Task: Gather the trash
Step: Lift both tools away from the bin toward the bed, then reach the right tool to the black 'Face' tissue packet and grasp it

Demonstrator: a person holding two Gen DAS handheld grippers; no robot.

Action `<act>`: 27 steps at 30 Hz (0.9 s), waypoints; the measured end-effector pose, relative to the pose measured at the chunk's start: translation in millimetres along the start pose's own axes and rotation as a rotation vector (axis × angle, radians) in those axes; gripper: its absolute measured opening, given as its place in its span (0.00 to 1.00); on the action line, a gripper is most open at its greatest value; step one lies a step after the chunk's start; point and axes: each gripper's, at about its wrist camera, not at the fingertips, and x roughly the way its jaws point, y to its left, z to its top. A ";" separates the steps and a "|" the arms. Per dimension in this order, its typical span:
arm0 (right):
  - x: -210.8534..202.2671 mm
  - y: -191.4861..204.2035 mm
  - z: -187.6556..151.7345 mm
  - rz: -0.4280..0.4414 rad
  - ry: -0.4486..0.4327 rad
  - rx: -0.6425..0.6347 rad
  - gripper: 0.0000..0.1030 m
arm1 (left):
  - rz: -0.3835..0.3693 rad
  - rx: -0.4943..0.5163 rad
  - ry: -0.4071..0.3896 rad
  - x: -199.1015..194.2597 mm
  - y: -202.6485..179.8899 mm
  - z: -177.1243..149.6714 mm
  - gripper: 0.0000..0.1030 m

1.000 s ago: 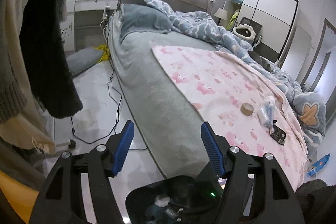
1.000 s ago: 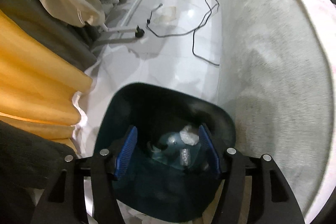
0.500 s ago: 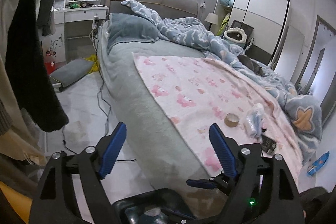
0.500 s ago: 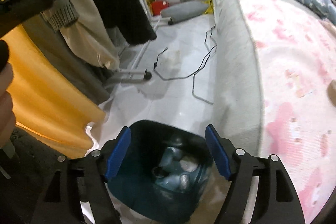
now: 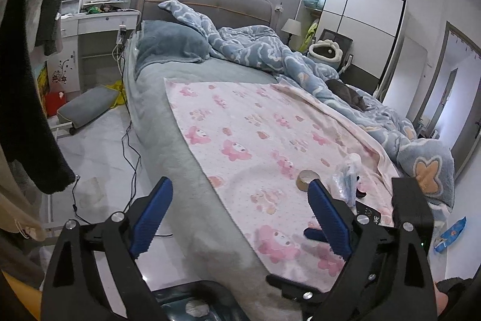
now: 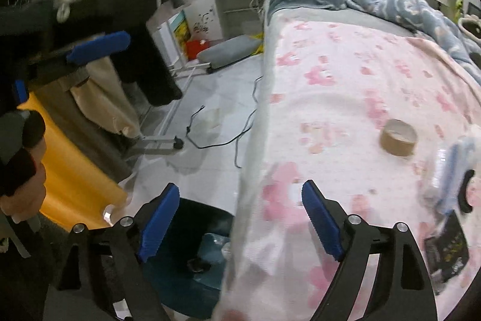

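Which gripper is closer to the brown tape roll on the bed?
Right. The right gripper hovers at the bed's edge just short of the tape roll, jaws opening, empty. The left gripper sits farther back over the floor, also opening.

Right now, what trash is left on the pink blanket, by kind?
Tape roll: 1
Clear plastic bottle: 1
Black packet: 1
Total: 3

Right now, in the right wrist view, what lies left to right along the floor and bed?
Orange fabric → black cable → pink blanket → tape roll → clear plastic wrapper
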 end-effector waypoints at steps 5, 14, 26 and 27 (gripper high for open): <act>-13.7 -19.5 -3.5 -0.037 -0.020 0.001 0.85 | -0.019 0.003 0.015 12.5 -13.9 -1.6 0.90; -34.1 -58.9 -13.5 -0.145 -0.027 -0.056 0.86 | -0.063 0.003 0.034 37.9 -39.5 -4.2 0.90; -67.0 -114.4 -28.3 -0.170 -0.048 -0.064 0.86 | -0.120 -0.001 0.093 73.0 -69.0 -8.7 0.90; -68.5 -118.3 -30.3 -0.173 -0.044 -0.062 0.86 | -0.123 -0.002 0.096 75.5 -71.6 -8.7 0.90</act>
